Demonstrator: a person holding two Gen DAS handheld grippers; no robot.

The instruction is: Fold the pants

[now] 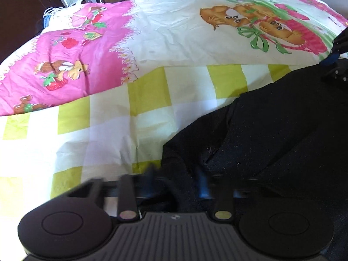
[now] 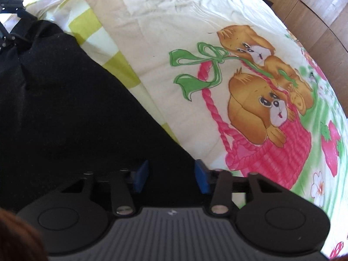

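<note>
The black pants (image 1: 271, 130) lie rumpled on the bed (image 1: 108, 134), just ahead of both tools, with no neat fold visible, so most of the folding looks undone. The left hand-held gripper (image 1: 176, 180) seems closed on a bunched edge of fabric. The right hand-held gripper (image 2: 171, 176) sits spread apart, cloth between its pads (image 2: 141, 174) but unpinched.

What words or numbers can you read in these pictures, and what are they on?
None: there are no words or numbers to read.
The bedcover shows only pictures of puppies and strawberries.
The black pants carry no visible label.
Each tool has a tiny emblem on its body, too small to read.
</note>
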